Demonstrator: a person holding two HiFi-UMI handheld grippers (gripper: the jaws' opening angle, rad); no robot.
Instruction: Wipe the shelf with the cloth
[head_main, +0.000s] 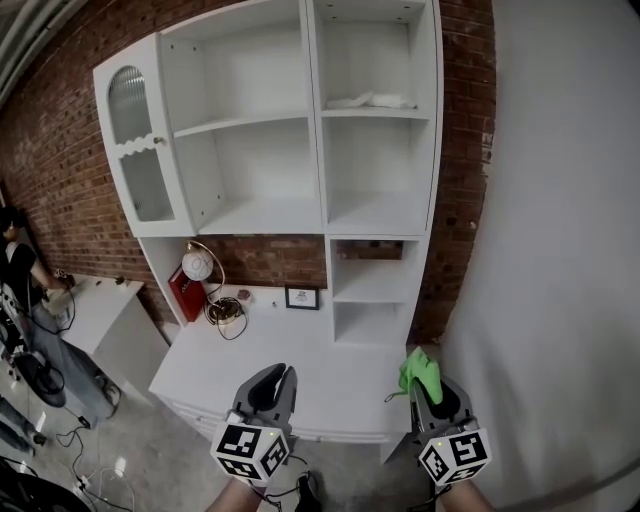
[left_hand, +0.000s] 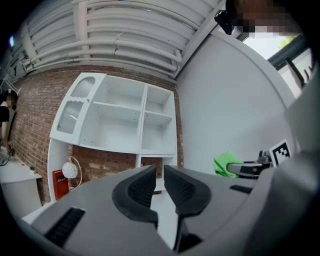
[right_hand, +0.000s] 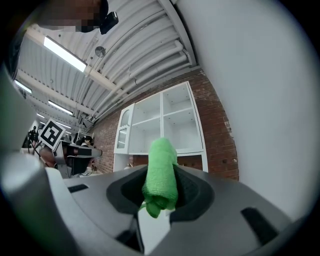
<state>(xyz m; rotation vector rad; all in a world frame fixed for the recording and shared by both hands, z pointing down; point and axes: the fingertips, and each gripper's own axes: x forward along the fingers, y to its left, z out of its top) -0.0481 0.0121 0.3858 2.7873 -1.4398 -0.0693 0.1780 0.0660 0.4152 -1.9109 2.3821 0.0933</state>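
Note:
A white shelf unit stands against the brick wall, above a white desk. My right gripper is shut on a rolled green cloth, held low at the desk's front right corner. The green cloth sticks up between the jaws in the right gripper view, with the shelf unit far ahead. My left gripper hovers over the desk's front edge, its jaws nearly together with nothing between them. The left gripper view shows its fingertips close and the cloth off to the right.
On the desk's back stand a red book, a round white lamp, a coiled cable and a small framed picture. A white cloth lies on the upper right shelf. A person stands at far left.

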